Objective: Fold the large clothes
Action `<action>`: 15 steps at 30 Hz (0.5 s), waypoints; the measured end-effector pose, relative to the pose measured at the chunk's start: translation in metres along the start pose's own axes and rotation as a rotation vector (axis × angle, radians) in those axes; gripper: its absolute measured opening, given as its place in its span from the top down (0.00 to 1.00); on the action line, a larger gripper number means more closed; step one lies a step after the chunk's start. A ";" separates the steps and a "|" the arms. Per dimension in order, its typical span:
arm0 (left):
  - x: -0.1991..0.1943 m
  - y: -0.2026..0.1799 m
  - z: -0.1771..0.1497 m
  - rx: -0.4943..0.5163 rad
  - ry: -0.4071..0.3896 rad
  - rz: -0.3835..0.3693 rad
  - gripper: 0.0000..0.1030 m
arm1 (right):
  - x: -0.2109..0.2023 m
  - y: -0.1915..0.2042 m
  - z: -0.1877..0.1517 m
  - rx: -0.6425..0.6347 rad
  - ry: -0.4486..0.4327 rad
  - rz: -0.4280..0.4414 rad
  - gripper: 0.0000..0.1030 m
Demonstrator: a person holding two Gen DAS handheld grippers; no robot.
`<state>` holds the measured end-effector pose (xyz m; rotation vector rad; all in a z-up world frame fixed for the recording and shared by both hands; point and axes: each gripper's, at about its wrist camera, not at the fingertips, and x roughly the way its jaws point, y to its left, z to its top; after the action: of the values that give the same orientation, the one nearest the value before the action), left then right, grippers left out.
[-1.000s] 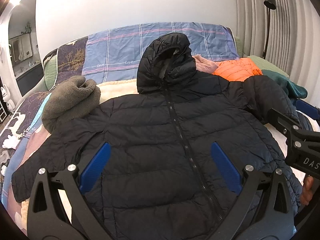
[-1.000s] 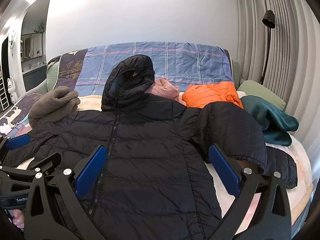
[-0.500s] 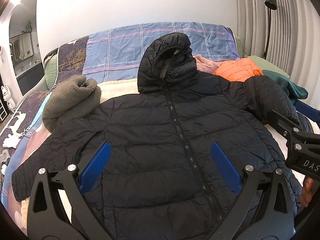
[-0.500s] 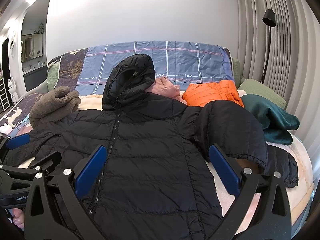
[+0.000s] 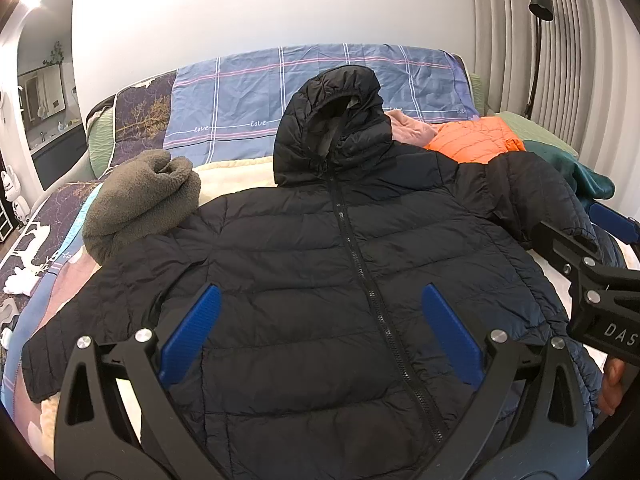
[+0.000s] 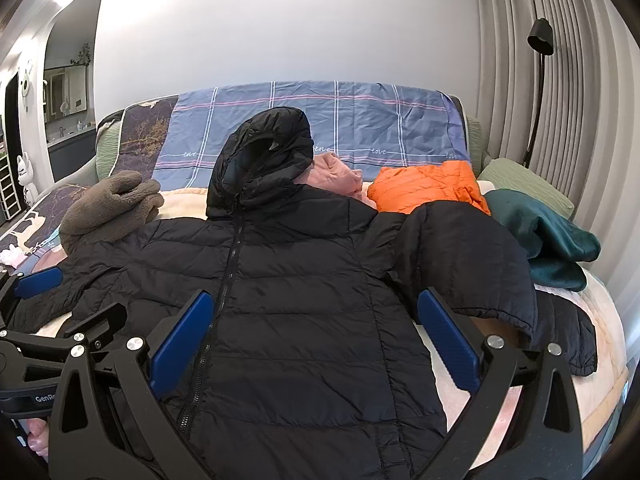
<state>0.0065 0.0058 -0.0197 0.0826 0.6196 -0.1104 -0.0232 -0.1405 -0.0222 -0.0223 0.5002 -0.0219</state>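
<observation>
Nearest, the left gripper (image 5: 320,328) and right gripper (image 6: 316,332) are held above the lower half of a black hooded quilted puffer jacket (image 5: 340,280), both sets of blue-padded jaws spread wide and empty. The jacket is laid front-up and zipped on a cream blanket-covered bed (image 5: 236,176). Beyond the jacket, a grey fleece garment (image 5: 140,200) is seen by its left shoulder, an orange puffer jacket (image 6: 428,192) by its right, and a blue plaid sheet (image 6: 360,128) behind its hood.

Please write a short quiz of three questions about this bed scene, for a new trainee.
1. True or false: the black hooded jacket is zipped closed.
2. Which garment lies beside the hood, on its right in the right wrist view? A) orange jacket B) pink garment C) teal garment
3. Fill in: the left gripper and the right gripper are both ____.

Key: 1 true; 2 B, the pink garment; 3 open.
</observation>
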 end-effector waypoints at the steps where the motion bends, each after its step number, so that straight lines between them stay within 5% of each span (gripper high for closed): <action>1: 0.000 0.000 0.000 0.001 0.000 0.000 0.02 | 0.000 0.000 0.000 0.000 0.000 0.000 0.01; 15: 0.003 0.000 0.001 -0.006 -0.001 -0.002 0.02 | 0.002 0.001 0.001 -0.005 -0.001 -0.008 0.01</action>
<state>0.0090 0.0054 -0.0205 0.0766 0.6187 -0.1106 -0.0208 -0.1393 -0.0222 -0.0292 0.4989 -0.0286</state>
